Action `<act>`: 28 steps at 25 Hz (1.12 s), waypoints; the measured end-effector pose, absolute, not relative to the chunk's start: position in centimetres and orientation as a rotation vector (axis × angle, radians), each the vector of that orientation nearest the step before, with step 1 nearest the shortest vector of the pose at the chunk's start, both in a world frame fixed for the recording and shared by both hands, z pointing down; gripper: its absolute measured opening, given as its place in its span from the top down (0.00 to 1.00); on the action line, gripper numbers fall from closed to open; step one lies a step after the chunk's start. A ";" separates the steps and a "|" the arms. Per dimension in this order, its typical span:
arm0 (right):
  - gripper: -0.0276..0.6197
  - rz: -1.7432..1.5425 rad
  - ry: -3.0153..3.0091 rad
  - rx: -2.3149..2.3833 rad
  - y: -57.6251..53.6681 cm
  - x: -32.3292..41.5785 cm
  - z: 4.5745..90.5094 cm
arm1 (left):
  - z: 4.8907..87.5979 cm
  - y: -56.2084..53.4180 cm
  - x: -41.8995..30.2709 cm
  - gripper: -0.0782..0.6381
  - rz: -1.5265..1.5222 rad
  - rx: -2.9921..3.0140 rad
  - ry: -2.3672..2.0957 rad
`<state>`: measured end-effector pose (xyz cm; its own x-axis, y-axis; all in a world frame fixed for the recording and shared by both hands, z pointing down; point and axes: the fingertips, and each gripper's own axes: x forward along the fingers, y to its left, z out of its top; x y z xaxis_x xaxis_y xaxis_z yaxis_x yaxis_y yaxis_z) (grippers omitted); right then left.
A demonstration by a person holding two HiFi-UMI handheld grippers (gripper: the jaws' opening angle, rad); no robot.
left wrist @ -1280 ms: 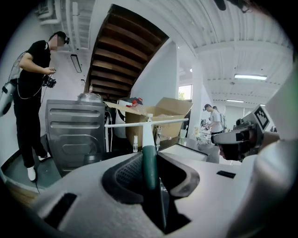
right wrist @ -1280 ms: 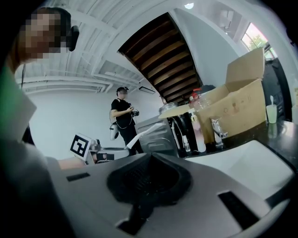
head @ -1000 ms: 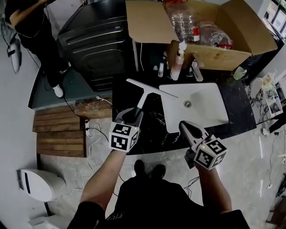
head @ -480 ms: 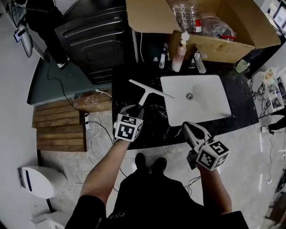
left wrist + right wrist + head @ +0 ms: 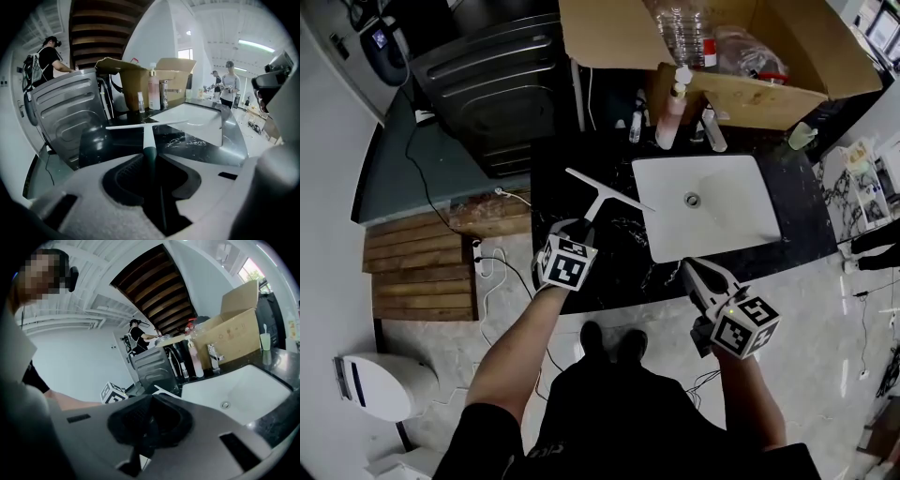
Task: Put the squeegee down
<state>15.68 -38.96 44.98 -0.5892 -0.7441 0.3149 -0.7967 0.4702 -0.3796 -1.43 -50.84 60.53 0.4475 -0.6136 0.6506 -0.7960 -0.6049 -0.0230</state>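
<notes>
Left gripper dropped lower – clamped on the squeegee handle, blade over the black counter just left of the white sink. Right gripper clenched, empty – near edge, right.

Squeegee: smooth white plastic blade and shaft, with a matt dark grip clamped in the left gripper.
Gripper shell: matt pale plastic, with dark, finely textured pads.
Countertop beneath the gripper: glossy black stone, white-veined.
Sink to the gripper's right: smooth white, with a soft sheen.
Box beyond the gripper: matt brown cardboard.
Slats to the gripper's left: bare brown wood.
</notes>
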 end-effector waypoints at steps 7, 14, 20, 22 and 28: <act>0.95 0.720 -2.582 1.387 -39.1 15.7 44.0 | 61.6 -51.5 -2.1 0.75 0.941 2.405 -1.190; 0.95 0.669 -2.573 1.449 -39.9 16.1 42.1 | 61.1 -51.3 -2.1 0.70 0.916 2.429 -1.128; 0.95 0.595 -2.570 1.527 -40.5 16.1 39.9 | 55.8 -52.6 -1.7 0.69 0.826 2.566 -1.130; 0.95 0.579 -2.563 1.550 -40.3 15.9 39.3 | 53.4 -52.9 -1.6 0.70 0.772 2.618 -1.130; 0.95 0.555 -2.561 1.599 -40.5 15.7 38.6 | 46.7 -52.3 -1.6 0.71 0.599 2.744 -1.107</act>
<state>15.68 -40.52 38.62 -0.4554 -0.8551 0.2480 -0.8810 0.3926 -0.2642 -1.56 -52.32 46.75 0.6537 -0.6396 0.4046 -0.6883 -0.7247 -0.0336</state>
